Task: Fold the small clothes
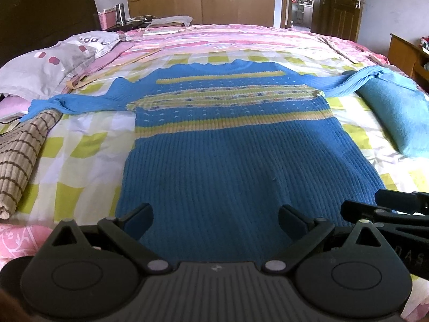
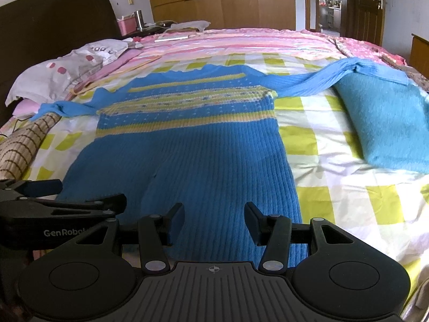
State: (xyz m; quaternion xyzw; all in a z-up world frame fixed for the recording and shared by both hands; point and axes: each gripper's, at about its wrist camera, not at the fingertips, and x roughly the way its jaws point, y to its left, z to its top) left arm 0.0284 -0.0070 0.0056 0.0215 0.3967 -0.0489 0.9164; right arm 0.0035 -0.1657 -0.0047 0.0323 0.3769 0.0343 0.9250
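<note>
Left wrist view: a blue knitted sweater [image 1: 228, 147] with yellow patterned bands lies flat on a checked bedsheet [image 1: 88, 145], hem nearest the camera, neckline far; both sleeves are spread sideways, the left one ending on a brown checked garment [image 1: 21, 155], the right one draped over a folded teal garment [image 1: 396, 112]; the left gripper [image 1: 214, 220] hovers over the hem with its jaws wide apart and nothing between them but the knit below; the right gripper [image 1: 386, 209] shows at the right edge; a grey spotted pillow [image 1: 51, 64] sits far left.

Right wrist view: the sweater [image 2: 187, 145] fills the centre-left, its hem under the right gripper [image 2: 214, 222], whose jaws stand spread, the pads clamping nothing; the left gripper [image 2: 61, 196] enters from the left edge over the hem's corner; the teal garment [image 2: 383, 118] lies to the right on the bedsheet [image 2: 335, 174], touching the sleeve; the brown checked garment [image 2: 24, 145] and the pillow [image 2: 56, 75] lie left.
</note>
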